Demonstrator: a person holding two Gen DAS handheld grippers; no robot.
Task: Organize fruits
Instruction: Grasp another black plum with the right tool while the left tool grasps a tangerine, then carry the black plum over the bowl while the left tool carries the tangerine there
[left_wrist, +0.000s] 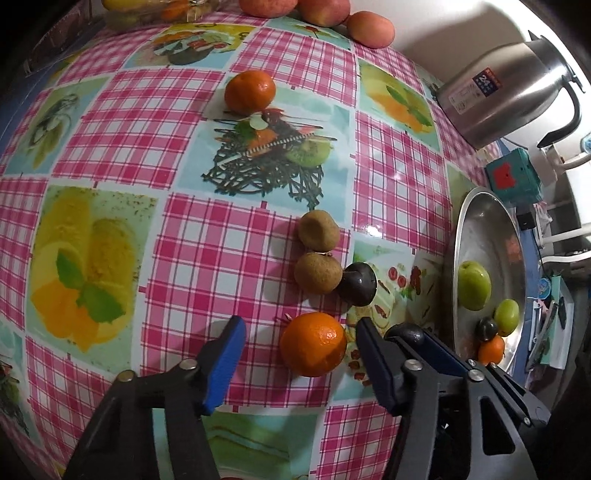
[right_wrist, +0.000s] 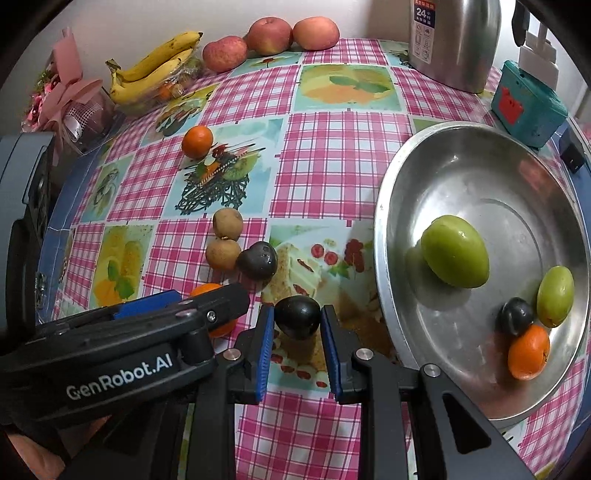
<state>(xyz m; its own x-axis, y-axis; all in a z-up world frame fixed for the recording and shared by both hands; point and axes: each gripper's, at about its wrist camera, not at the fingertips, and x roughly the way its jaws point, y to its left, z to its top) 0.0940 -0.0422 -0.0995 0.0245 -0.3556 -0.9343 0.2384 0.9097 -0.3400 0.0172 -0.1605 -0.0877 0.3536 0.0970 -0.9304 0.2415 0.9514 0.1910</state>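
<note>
Left wrist view: the left gripper (left_wrist: 297, 345) straddles a tangerine (left_wrist: 313, 344) on the tablecloth (left_wrist: 122, 122), jaws partly apart, right pad touching, left one clear. Right wrist view: the right gripper (right_wrist: 297, 323) pinches a dark plum (right_wrist: 297, 316), just left of the steel pan (right_wrist: 476, 173).

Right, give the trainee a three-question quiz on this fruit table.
1. True or false: the right gripper is shut on a dark plum.
2. How many fruits lie in the metal pan? A) two B) four C) six
3. Which fruit sits between the left gripper fingers?

Key:
1. True.
2. B: two green fruits, a dark one and an orange one.
3. A tangerine, not yet pinched.
</note>
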